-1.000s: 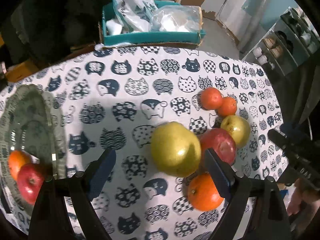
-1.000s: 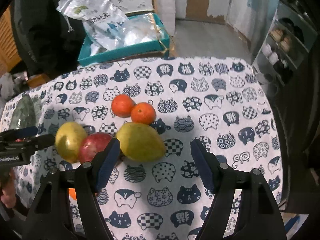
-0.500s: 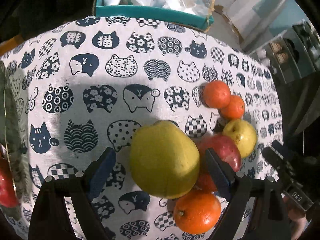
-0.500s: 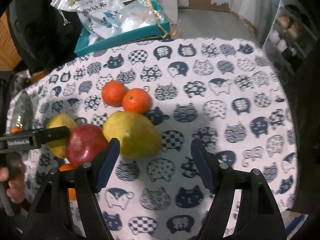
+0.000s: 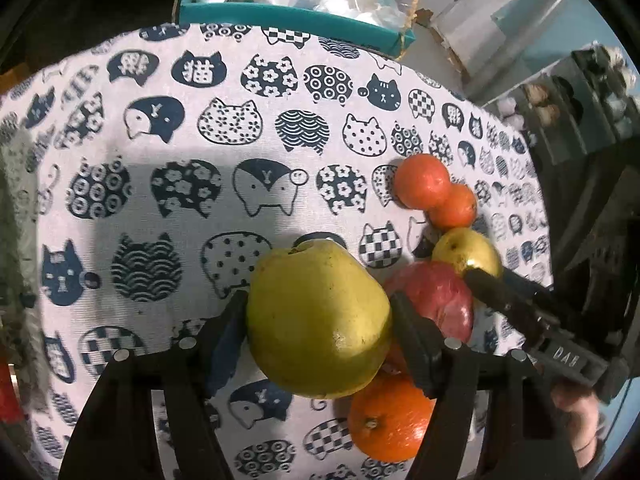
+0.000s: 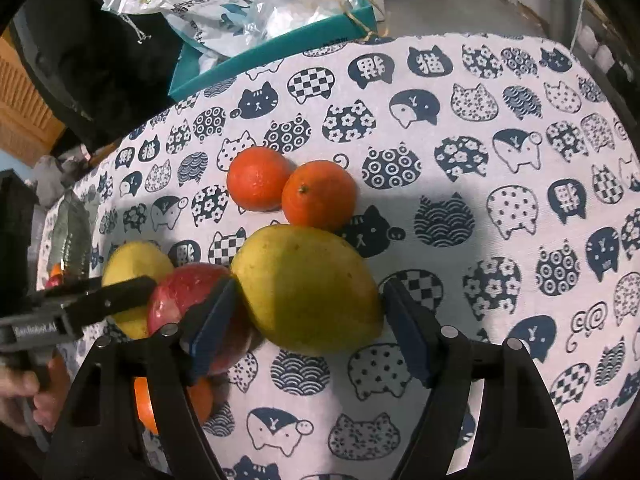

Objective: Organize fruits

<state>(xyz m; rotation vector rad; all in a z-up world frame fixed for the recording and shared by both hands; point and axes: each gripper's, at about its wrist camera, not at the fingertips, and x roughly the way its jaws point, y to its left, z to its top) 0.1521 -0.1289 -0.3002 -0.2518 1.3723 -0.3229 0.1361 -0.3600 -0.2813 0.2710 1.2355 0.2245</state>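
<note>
A large yellow-green pear (image 5: 320,320) lies on the cat-print tablecloth (image 5: 200,184). My left gripper (image 5: 318,320) is shut on the pear, both pads pressing its sides. A red apple (image 5: 436,296), a small yellow fruit (image 5: 466,252), two small oranges (image 5: 424,180) and a bigger orange (image 5: 390,420) cluster around it. My right gripper (image 6: 308,316) is open with its jaws on either side of a yellow-green mango (image 6: 306,288), left pad touching, right pad a little apart. The red apple (image 6: 192,304) sits left of the mango.
A teal box (image 5: 288,12) with plastic bags stands at the table's far edge. A glass bowl (image 6: 70,236) with fruit in it sits at the far left. Dark shelving (image 5: 580,92) stands to the right.
My left gripper moved forward and closed on the pear. My right gripper moved closer so its jaws now flank the mango.
</note>
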